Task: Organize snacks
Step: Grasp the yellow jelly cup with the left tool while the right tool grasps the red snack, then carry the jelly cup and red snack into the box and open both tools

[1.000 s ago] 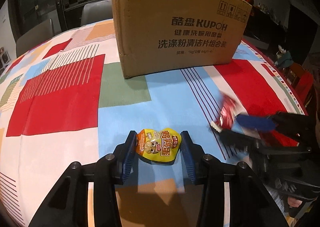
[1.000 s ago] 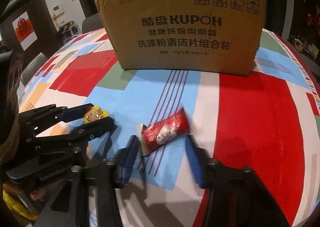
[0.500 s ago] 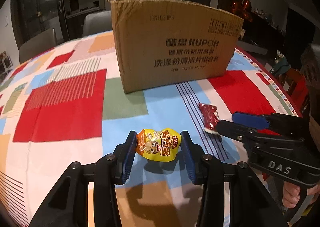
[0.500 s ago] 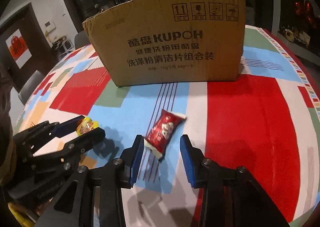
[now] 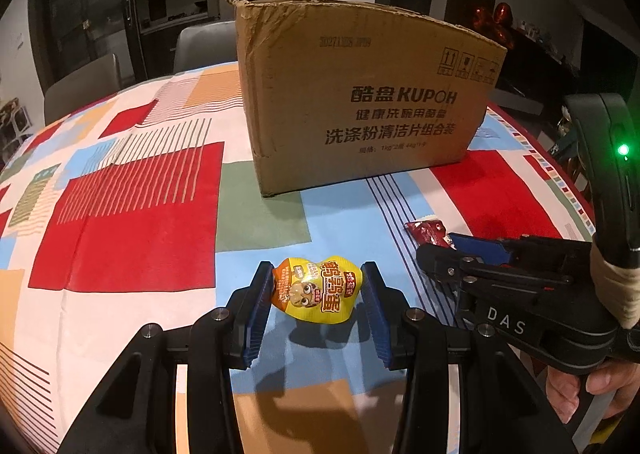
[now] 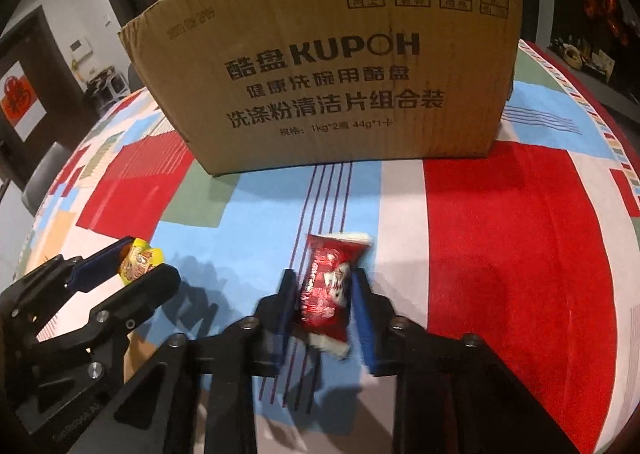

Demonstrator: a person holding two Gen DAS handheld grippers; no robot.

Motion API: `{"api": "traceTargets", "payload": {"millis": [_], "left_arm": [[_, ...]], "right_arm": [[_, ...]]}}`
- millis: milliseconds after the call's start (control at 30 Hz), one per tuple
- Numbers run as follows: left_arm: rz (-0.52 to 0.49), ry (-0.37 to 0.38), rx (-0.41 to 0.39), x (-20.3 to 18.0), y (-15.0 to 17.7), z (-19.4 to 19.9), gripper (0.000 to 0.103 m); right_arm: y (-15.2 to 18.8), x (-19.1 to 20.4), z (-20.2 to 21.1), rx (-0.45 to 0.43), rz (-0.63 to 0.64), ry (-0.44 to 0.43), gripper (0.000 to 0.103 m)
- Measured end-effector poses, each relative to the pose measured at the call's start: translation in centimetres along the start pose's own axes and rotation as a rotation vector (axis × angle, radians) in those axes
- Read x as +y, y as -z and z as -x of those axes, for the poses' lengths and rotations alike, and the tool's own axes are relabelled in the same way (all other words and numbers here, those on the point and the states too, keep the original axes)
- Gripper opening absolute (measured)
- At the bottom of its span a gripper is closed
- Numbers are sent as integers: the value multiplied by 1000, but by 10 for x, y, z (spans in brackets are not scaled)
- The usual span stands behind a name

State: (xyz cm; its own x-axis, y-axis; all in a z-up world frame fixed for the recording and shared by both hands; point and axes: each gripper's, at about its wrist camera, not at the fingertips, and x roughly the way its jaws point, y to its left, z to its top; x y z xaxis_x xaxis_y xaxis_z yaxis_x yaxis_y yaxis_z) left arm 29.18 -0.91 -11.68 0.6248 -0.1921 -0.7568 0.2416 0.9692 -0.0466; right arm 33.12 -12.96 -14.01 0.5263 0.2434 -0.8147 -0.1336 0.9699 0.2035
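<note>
My left gripper [image 5: 317,294] is shut on a yellow snack packet [image 5: 318,296] and holds it above the tablecloth, its shadow below. The packet and left gripper also show in the right wrist view [image 6: 140,260]. My right gripper [image 6: 324,294] is shut on a red snack packet [image 6: 328,282], gripped across its middle and lengthwise along the fingers. In the left wrist view the red packet's end [image 5: 426,232] sticks out past the right gripper's fingers [image 5: 472,244]. The brown cardboard box [image 6: 332,66] stands behind both.
The table wears a patchwork tablecloth [image 5: 132,214] of red, blue, white and green. Grey chairs [image 5: 80,82] stand at the far left edge. The table's right edge [image 6: 600,126] curves away by dark furniture.
The right gripper has closed on the red packet, which turned lengthwise between the fingers. Both grippers have lifted and moved nearer the box. The left keeps its grip on the yellow packet.
</note>
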Motion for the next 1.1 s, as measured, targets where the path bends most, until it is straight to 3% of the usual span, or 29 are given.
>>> {"api": "traceTargets", "payload": {"millis": [433,1100], "left_arm": [[41,2,-38,-7,-10,25,43],[11,-24,-232,-31,-53,111,43]], "right_arm": [[-1,-8,37,-75,-11,-16,25],[-28,-5,149,-333,41,-67,25]]}}
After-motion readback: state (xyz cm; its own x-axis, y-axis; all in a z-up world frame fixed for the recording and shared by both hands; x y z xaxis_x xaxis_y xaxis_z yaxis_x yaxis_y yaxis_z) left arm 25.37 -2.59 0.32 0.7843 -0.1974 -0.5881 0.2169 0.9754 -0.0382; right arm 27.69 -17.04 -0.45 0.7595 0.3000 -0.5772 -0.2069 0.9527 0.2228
